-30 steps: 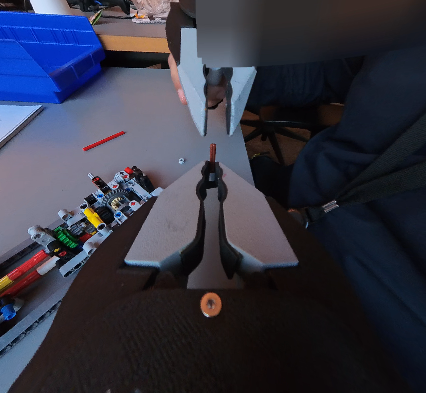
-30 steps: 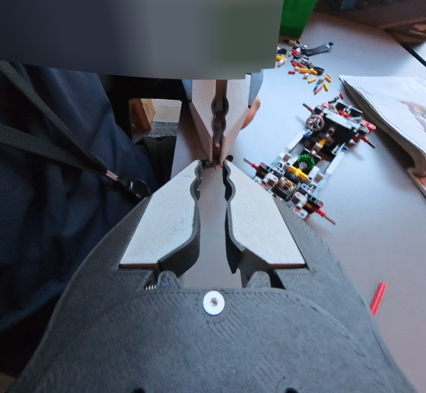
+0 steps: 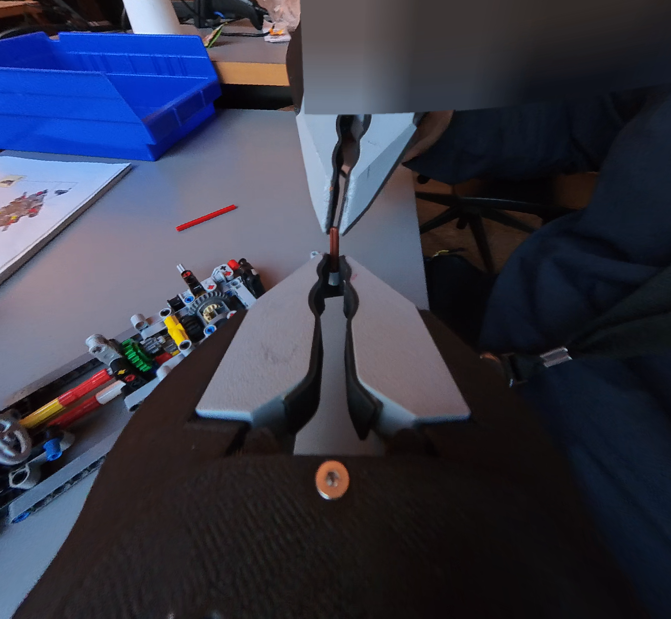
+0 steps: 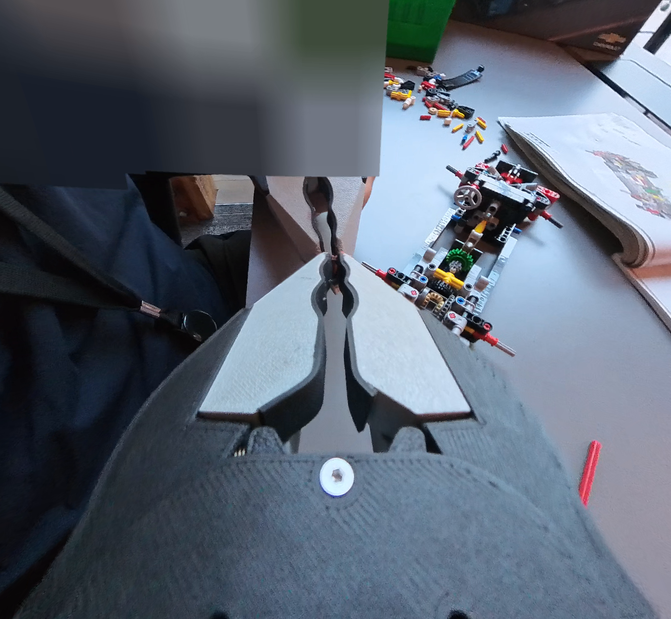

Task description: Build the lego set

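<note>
In the left wrist view my left gripper is shut on a short brown axle, held above the grey table's near edge. The axle carries a small grey bush that sits between my pads. My right gripper comes in from the far side, tip to tip, and is shut on the axle's other end. In the right wrist view my right gripper pinches the brown axle, with the left gripper right behind it.
A partly built toy car chassis lies on the table. Around it are a loose red axle, a tiny grey bush, a blue bin, an open booklet, a green bin and several scattered small parts.
My right gripper was slightly open just beyond the axle's free end. It has moved onto that end and shut on it. My left gripper kept its hold.
</note>
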